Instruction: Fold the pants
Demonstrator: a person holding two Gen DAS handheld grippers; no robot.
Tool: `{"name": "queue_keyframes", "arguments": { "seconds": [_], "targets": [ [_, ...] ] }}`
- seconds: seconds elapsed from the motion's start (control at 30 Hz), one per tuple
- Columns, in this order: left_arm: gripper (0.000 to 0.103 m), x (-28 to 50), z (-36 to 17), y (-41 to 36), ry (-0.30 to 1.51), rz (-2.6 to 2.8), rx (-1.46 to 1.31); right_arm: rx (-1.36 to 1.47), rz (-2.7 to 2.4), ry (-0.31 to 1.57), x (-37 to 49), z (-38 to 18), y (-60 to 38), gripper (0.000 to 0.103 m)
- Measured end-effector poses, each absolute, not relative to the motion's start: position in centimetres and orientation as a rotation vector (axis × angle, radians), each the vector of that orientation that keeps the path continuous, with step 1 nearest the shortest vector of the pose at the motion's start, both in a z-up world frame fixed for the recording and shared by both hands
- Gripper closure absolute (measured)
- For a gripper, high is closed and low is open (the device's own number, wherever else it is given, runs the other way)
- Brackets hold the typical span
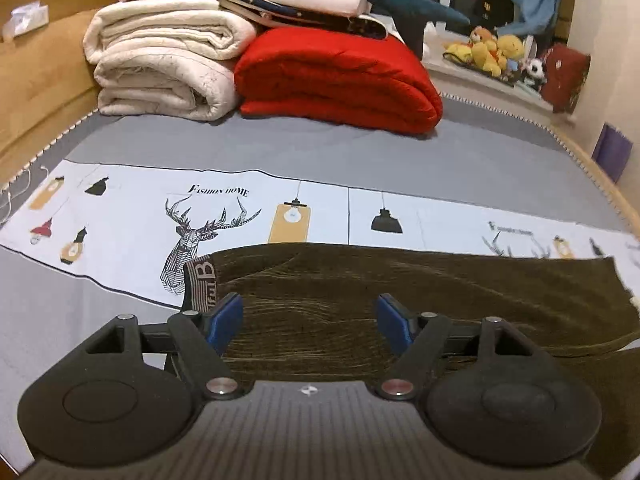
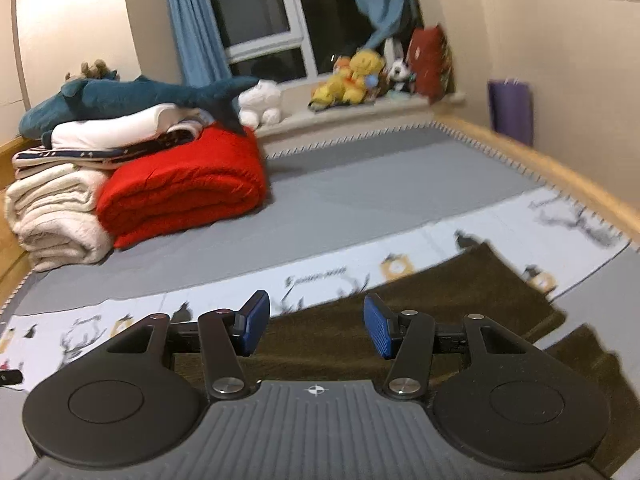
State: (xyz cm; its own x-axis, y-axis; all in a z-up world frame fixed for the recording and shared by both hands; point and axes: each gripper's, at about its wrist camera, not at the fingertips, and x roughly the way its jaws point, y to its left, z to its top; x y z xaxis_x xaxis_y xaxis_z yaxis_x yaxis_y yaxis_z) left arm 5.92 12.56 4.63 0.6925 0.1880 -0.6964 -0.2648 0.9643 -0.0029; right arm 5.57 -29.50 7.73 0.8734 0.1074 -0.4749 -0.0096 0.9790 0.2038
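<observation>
Dark brown corduroy pants lie flat across the bed, waistband with a lettered band at the left, legs running right. My left gripper is open and empty, low over the waist end. In the right wrist view the pants show their leg ends at the right, one hem set apart. My right gripper is open and empty above the legs.
The pants rest on a white printed sheet with deer and lamps over a grey bedcover. A folded red quilt, cream blankets and a plush shark are stacked behind. Wooden bed frame at the right; toys on the windowsill.
</observation>
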Motion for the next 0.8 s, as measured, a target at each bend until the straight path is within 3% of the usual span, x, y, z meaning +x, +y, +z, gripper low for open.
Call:
{"name": "queue_keyframes", "arguments": {
  "seconds": [0.37,0.57,0.8],
  "targets": [
    [0.025,7.4,3.2,11.0,0.806,0.175,-0.113,0.136,0.04,0.46,4.4,7.8,-31.7,0.049],
    [0.036,7.7,2.7,12.3,0.838,0.189,-0.16,0.105,0.05,0.463,4.4,7.7,-32.5,0.049],
    [0.037,7.9,2.6,13.2,0.859,0.211,-0.178,0.163,0.03,0.503,5.2,7.4,-33.3,0.049]
  ]
}}
